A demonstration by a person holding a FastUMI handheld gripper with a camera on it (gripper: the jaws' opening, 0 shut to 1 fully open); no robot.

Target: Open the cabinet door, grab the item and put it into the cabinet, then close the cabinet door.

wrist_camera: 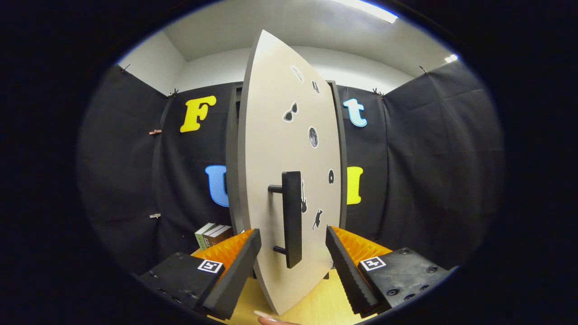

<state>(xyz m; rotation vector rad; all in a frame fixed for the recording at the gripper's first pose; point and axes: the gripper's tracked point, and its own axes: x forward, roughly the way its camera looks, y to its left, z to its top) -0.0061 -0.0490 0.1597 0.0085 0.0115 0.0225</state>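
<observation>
Straddling the door's handle (291, 219), the tongs (293, 246) stood spread, one finger on each side of the bar and neither touching it. The handle was a dark upright bar, its long axis running vertically, held off the door on two short posts at its top and bottom ends. It sat between the fingertips and slightly ahead of them.

The cabinet door (275, 158), a pale panel with small stickers, stood partly swung out, its free edge turned toward the tongs, so the handle face looked off to the right. Behind it the dark frame of the cabinet (234, 149) showed against the booth's wall.

By my reading, the opening step was in hand: the door was ajar but not yet wide enough to pass anything through. The next move would call for closing the fingers on the bar, or hooking it, and drawing it along the door's arc rather than straight back.

A few books (212, 234), likely the item to be stowed, stood on the wooden table (325, 307) beyond the left finger, just beside the cabinet's foot. A fingertip (268, 318) showed beneath the tongs.
</observation>
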